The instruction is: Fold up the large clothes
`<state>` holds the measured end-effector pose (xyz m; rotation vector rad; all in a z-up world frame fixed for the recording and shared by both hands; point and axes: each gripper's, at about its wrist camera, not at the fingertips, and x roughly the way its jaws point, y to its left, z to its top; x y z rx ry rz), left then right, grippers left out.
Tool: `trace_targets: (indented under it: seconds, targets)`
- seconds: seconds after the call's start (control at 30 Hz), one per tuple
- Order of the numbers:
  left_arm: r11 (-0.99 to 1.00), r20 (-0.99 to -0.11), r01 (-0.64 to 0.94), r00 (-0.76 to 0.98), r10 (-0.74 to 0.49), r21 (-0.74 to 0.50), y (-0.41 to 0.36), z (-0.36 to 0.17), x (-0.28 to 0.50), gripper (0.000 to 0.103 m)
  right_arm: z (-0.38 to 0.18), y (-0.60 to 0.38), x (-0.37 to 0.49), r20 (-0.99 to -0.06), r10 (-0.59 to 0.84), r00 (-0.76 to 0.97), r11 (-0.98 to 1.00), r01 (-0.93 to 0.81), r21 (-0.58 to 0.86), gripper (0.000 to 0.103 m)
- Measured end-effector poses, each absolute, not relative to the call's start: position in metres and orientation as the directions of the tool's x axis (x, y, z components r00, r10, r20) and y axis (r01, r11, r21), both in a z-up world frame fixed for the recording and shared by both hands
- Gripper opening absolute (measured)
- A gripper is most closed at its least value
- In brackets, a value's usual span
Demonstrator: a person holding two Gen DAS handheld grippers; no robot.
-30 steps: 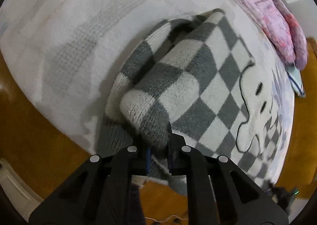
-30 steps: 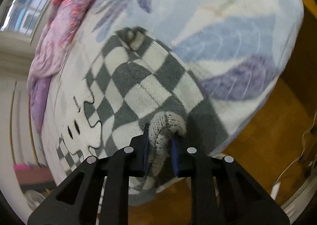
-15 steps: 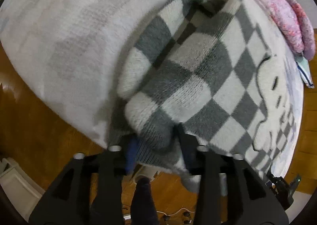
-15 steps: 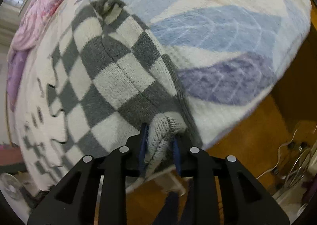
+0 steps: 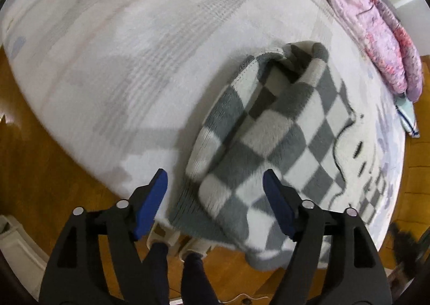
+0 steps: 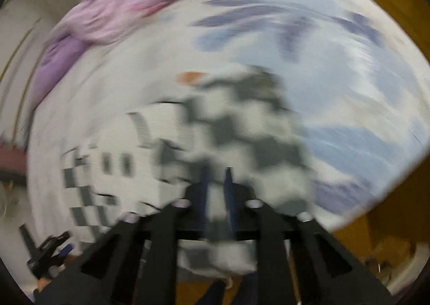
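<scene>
A grey-and-white checked knit sweater (image 5: 268, 144) with a cartoon face lies on the bed, one sleeve folded over its body. My left gripper (image 5: 215, 184) hovers over the sweater's near edge. Its jaws are opening wide and the blue pads (image 5: 153, 203) touch no fabric. The right wrist view is badly blurred by motion. There the sweater (image 6: 228, 130) lies spread ahead of my right gripper (image 6: 216, 184), which is shut. The blur hides whether any fabric is pinched. The left gripper (image 6: 51, 251) shows small at the lower left of that view.
The bed cover (image 5: 121, 50) is pale with blue and purple leaf prints (image 6: 349, 90). A pink-purple blanket (image 5: 376, 36) is bunched along the far side. A folded striped cloth (image 5: 407, 117) lies beside it. A person's feet (image 5: 166, 240) stand on the wooden floor (image 5: 40, 144).
My left gripper let go of the folded sleeve and spread wide. My right gripper closed, pulled off the cuff it held, rolled and swung over the sweater.
</scene>
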<state>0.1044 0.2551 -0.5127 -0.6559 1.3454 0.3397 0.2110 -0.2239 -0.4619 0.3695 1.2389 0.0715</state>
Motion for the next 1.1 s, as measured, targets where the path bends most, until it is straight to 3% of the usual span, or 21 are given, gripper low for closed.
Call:
trace_targets:
  seconds: [0.13, 0.2, 0.37, 0.5, 0.8, 1.1]
  targets:
    - [0.788, -0.978, -0.582, 0.177, -0.114, -0.198, 0.256, -0.525, 0.121, 0.091, -0.483, -0.142, 0.269, -0.886, 0.347, 0.308, 0.932, -0.007, 0.362, 0.001]
    - [0.82, -0.983, -0.547, 0.152, -0.104, -0.171, 0.25, -0.535, 0.128, 0.09, -0.499, -0.115, 0.29, -0.886, 0.371, 0.278, 0.926, -0.042, 0.375, 0.001]
    - [0.837, -0.985, -0.527, 0.148, -0.085, -0.151, 0.251, -0.546, 0.125, 0.091, -0.546, -0.076, 0.321, -0.944, 0.267, 0.194, 0.963, -0.091, 0.254, 0.001]
    - [0.805, -0.975, -0.552, 0.17, -0.143, -0.214, 0.263, -0.551, 0.113, 0.091, -0.577, -0.088, 0.325, -0.926, 0.34, 0.163, 0.94, -0.017, 0.342, 0.001]
    - [0.716, -0.944, -0.616, 0.219, -0.246, -0.329, 0.272, -0.556, 0.088, 0.091, -0.572, -0.094, 0.239, -0.928, 0.367, 0.066, 0.93, -0.01, 0.367, 0.001]
    - [0.729, -0.95, -0.609, 0.177, -0.257, -0.311, 0.278, -0.585, 0.094, 0.096, -0.575, -0.093, 0.215, -0.938, 0.333, 0.099, 0.943, -0.021, 0.333, 0.0]
